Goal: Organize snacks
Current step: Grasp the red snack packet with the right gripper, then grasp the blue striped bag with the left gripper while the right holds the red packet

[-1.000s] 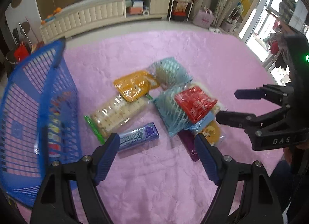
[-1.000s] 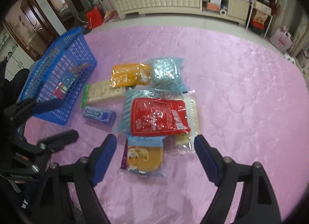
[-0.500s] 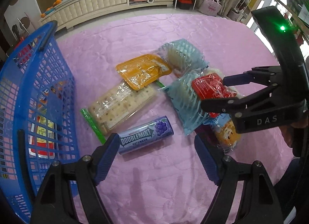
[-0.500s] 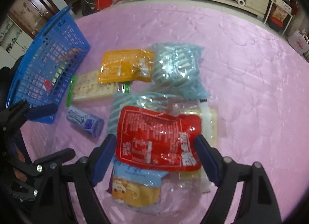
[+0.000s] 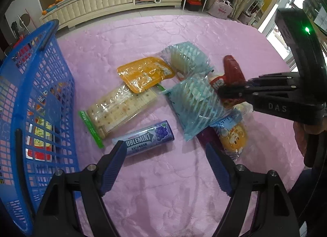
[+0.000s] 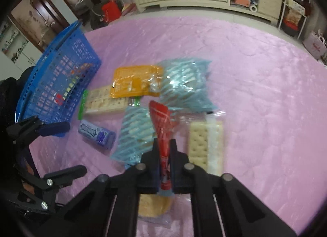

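My right tool (image 6: 164, 151) clamps the glossy red plastic snack pouch (image 6: 161, 122); left tool (image 5: 166, 163) hangs apart over pink quilted surface (image 5: 163, 185).

the right gripper (image 6: 164, 149) has dropped onto the red packet (image 6: 161, 122) and its jaws have clamped it, tilting it up on edge.
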`<state>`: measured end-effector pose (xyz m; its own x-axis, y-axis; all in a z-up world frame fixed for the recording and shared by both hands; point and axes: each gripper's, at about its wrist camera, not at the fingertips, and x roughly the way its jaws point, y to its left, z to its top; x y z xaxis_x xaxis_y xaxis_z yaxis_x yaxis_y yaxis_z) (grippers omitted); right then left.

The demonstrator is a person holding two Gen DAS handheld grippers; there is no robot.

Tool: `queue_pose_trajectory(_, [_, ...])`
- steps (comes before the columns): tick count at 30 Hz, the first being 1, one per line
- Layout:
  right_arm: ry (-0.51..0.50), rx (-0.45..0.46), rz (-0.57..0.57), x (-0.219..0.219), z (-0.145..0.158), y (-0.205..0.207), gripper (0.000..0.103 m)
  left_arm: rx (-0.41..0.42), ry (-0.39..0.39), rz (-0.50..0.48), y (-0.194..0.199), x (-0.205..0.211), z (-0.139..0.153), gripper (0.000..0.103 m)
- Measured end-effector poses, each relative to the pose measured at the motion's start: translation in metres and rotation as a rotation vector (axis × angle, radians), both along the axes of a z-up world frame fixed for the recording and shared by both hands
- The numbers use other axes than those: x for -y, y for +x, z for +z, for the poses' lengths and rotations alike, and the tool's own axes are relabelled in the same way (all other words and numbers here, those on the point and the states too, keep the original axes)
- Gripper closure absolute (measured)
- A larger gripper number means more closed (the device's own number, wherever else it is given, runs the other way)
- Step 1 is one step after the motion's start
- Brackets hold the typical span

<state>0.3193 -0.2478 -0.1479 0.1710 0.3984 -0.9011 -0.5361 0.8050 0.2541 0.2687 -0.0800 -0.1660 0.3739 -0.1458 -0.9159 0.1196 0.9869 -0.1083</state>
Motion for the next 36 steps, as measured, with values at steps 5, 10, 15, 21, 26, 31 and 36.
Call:
queue_pose_trajectory(5, [0.037,0.074,-0.074,0.024,0.025,-0.002,0.093,0.006,-0.025,0.006,0.005,0.003,0.012,0.025])
queue_pose_trajectory(10, [0.015,0.149,-0.122,0.030,0.037,-0.011,0.093,0.000,-0.031,0.013,0.024,0.011,0.014,0.025])
queue_pose_trajectory(15, [0.027,0.186,-0.216,0.045,0.029,-0.009,0.093,-0.036,-0.030,0.021,0.045,0.024,0.005,0.025])
queue_pose_trajectory(21, [-0.012,0.202,-0.263,0.055,0.019,-0.007,0.093,-0.072,-0.001,0.013,0.067,0.043,-0.008,0.025])
queue_pose_trajectory(26, [0.015,0.178,-0.286,0.058,0.014,-0.001,0.092,-0.107,0.029,0.014,0.085,0.057,-0.021,0.025])
queue_pose_trajectory(31, [0.001,0.170,-0.281,0.059,0.009,0.000,0.092,-0.145,0.041,0.014,0.101,0.071,-0.038,0.025])
queue_pose_trajectory(36, [0.014,0.167,-0.298,0.064,0.011,0.002,0.092,-0.150,0.094,-0.001,0.110,0.085,-0.049,0.025])
